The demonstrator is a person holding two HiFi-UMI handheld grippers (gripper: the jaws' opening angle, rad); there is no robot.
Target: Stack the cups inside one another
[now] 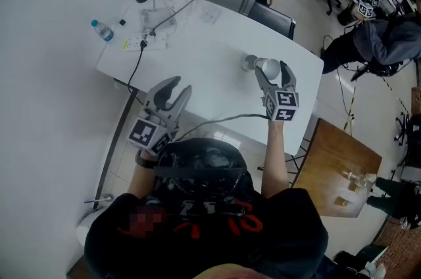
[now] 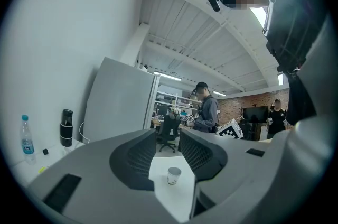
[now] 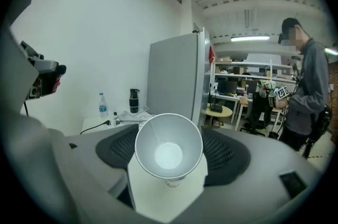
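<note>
Right gripper [image 1: 271, 69]: cup [image 3: 169, 151] lengthwise, mouth rearward

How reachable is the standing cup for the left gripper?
Likely yes: left gripper is open and empty, the cup straight ahead across the table; right gripper, holding the other cup, may crowd it.

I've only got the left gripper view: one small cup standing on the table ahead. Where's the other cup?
Observer: The right gripper holds it, a white cup clamped between the jaws, mouth facing back at that gripper's camera.
Operator: Is it near the standing cup?
Observer: Yes. In the right gripper view the standing cup peeks out just below the held one.
Operator: Whereabouts over the table?
Observer: The head view shows it over the right part of the table, well apart from the left gripper.
</note>
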